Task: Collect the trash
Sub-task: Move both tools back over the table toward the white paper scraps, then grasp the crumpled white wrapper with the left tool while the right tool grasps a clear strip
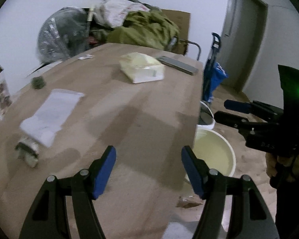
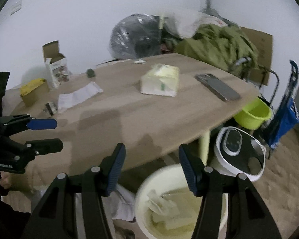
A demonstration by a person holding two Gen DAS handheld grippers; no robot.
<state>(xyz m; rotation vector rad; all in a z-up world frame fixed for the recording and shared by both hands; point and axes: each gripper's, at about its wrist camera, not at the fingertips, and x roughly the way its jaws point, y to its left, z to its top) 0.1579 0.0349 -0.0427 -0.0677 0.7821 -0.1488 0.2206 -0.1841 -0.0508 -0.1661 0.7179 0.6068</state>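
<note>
Looking down over the wooden table (image 2: 149, 119), I see it fills most of both views, with a heap of olive-green cloth (image 2: 219, 45) and a plastic-wrapped fan (image 2: 135, 37) behind its far edge. On the floor at the table's near corner stands a cream bucket (image 2: 143, 191) holding crumpled paper scraps (image 2: 159, 201); beside it sits a white lidded appliance (image 2: 239, 149), and farther back a lime-green tub (image 2: 253, 113). On the tabletop I make out a soft tissue pack (image 2: 161, 81), a dark phone (image 2: 217, 87) near the right edge, a white receipt-like paper (image 2: 77, 96), an open printed carton (image 2: 56, 71), a yellow-topped box (image 2: 32, 90), a small dark-green lump (image 2: 90, 72) and a small crumpled wrapper (image 1: 28, 153) just beside the paper. The paper, lump and wrapper lie on the table, well apart from the bucket. My left gripper (image 1: 148, 171) hangs over the table's near end, jaws parted wide with nothing between them. My right gripper (image 2: 151, 169) sits above the bucket's rim, jaws apart and likewise empty.
</note>
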